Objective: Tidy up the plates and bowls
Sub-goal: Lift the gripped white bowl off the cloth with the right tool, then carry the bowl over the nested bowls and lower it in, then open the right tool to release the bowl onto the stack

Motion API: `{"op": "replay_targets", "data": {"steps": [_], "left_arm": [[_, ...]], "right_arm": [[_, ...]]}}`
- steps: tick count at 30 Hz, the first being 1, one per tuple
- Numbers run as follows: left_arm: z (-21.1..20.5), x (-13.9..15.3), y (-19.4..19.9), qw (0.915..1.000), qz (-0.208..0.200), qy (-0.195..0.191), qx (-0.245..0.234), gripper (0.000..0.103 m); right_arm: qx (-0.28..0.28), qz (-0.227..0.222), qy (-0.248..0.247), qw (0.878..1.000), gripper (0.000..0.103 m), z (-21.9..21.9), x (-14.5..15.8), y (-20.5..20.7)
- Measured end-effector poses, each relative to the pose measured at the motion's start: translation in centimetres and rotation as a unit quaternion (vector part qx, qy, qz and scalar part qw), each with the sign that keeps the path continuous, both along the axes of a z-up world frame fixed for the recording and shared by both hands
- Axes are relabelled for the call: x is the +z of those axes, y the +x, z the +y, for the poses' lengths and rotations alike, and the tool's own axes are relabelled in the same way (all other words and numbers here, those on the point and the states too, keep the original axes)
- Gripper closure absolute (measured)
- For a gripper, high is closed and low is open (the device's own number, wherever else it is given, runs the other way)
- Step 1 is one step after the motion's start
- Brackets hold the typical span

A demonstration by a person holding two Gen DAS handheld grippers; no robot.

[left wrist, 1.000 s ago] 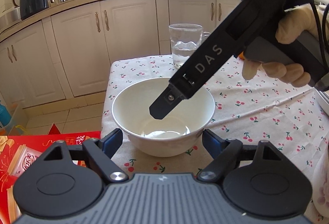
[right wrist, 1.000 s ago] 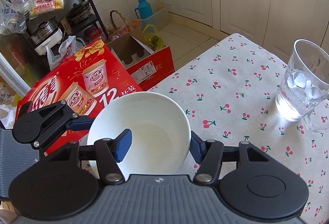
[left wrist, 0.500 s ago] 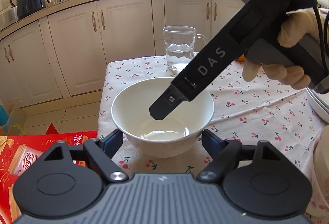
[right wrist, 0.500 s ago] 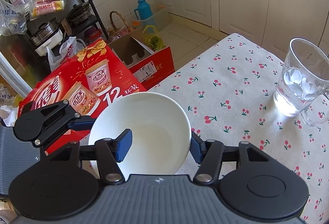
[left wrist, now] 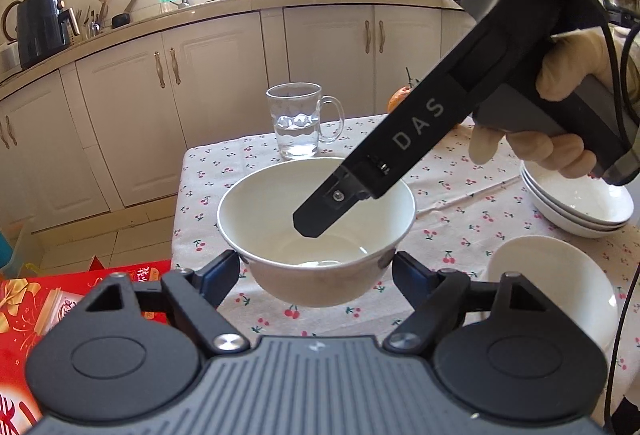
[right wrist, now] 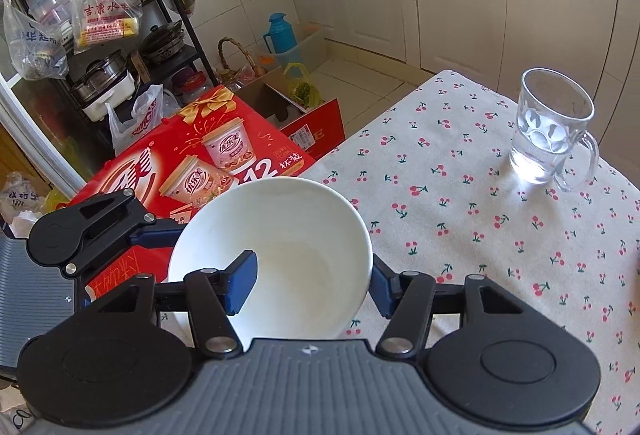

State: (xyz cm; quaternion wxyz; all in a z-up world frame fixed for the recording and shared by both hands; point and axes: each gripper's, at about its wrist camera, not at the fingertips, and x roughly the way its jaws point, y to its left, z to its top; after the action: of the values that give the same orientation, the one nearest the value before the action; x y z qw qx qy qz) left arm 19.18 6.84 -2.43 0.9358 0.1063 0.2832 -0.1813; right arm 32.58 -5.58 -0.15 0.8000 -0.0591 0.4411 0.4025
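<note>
A white bowl (left wrist: pixel 316 231) hangs above the cherry-print tablecloth (left wrist: pixel 460 203), lifted off it. My left gripper (left wrist: pixel 316 269) clasps the bowl's outside, a finger on each side. My right gripper (right wrist: pixel 310 281) pinches the bowl's (right wrist: pixel 276 251) rim, one finger inside and one outside; its finger (left wrist: pixel 332 207) reaches into the bowl in the left wrist view. A stack of white bowls (left wrist: pixel 580 203) sits at the right. A single white dish (left wrist: pixel 556 283) lies in front of that stack.
A glass mug with water (left wrist: pixel 298 125) stands at the table's far edge, also in the right wrist view (right wrist: pixel 548 133). A red gift box (right wrist: pixel 192 171) stands on the floor beside the table. An orange fruit (left wrist: pixel 400 97) lies behind the right gripper's body.
The bowl has risen off the tablecloth and moved right with both grippers on it. The bowl stack and the single dish have come into the left wrist view.
</note>
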Motion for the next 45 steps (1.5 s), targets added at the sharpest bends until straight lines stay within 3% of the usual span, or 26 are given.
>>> {"op": "replay_targets", "data": {"steps": [12, 24, 35, 45], "left_arm": [[-2.5, 1.8, -5.7, 0.9996, -0.004, -0.011, -0.027, 0.02], [-5.5, 2.1, -8.9, 0.998, -0.005, -0.016, -0.061, 0.02], [-7.7, 0.7, -9.0, 0.9959, 0.021, -0.011, -0.087, 0.02], [-7.9, -0.4, -8.4, 0.9952, 0.043, -0.011, -0.087, 0.02]], "right_arm": [[-0.023, -0.012, 0.001, 1.0, 0.038, -3.7, 1.8, -7.2], [-0.043, -0.035, -0.004, 0.998, 0.038, -7.6, 2.8, -12.3], [-0.07, -0.024, -0.005, 0.997, 0.038, -10.7, 1.4, -13.9], [-0.073, -0.014, -0.008, 0.997, 0.038, -10.9, -0.1, -13.8]]}}
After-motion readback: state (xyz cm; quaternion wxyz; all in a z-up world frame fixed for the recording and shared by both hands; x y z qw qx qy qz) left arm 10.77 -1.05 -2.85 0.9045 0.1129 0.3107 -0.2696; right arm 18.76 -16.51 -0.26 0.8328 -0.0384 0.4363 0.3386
